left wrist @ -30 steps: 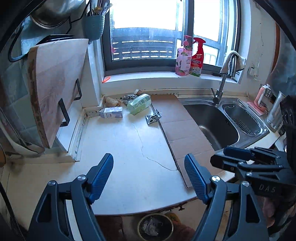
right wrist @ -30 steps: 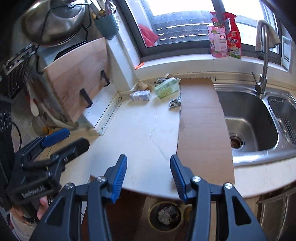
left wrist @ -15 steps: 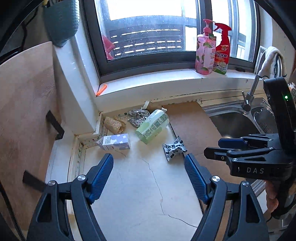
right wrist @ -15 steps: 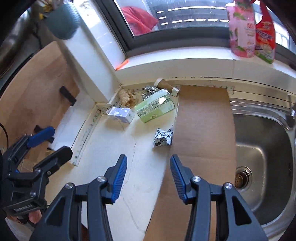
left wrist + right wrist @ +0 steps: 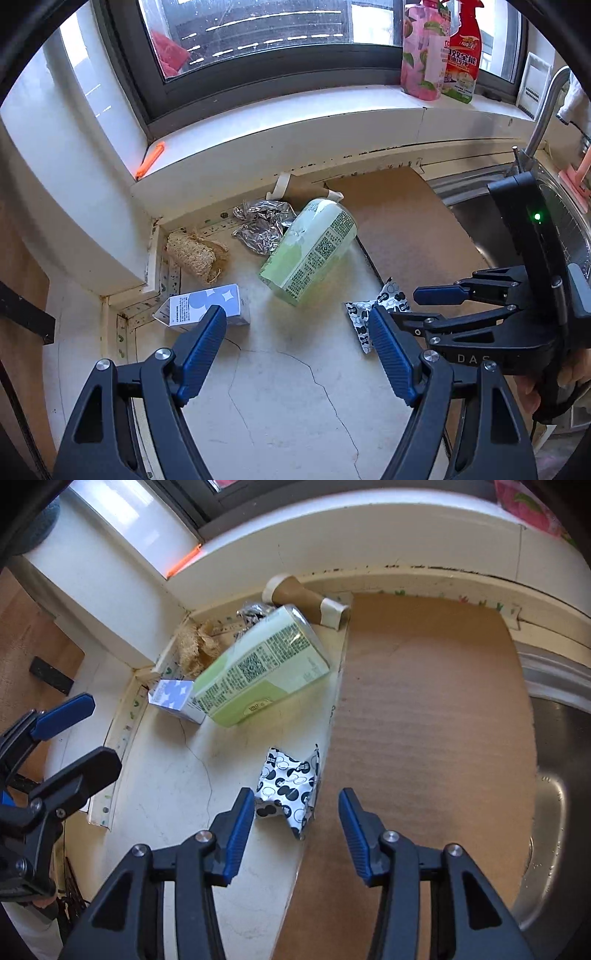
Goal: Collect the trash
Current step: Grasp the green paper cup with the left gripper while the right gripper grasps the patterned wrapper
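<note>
The right tool [image 5: 297, 814] is spread wide and empty, low over the counter [image 5: 177, 794]. The black-and-white wrapper [image 5: 288, 788] lies just ahead between its fingertips, nearer the left one, at the cardboard sheet's [image 5: 424, 720] edge. The left tool [image 5: 297, 330] is likewise spread and empty, angled down at the counter. The small blue carton [image 5: 207, 304] lies at its 11 o'clock, the green carton [image 5: 310, 251] at 12 o'clock, with crumpled foil [image 5: 264, 223] beyond.
</note>
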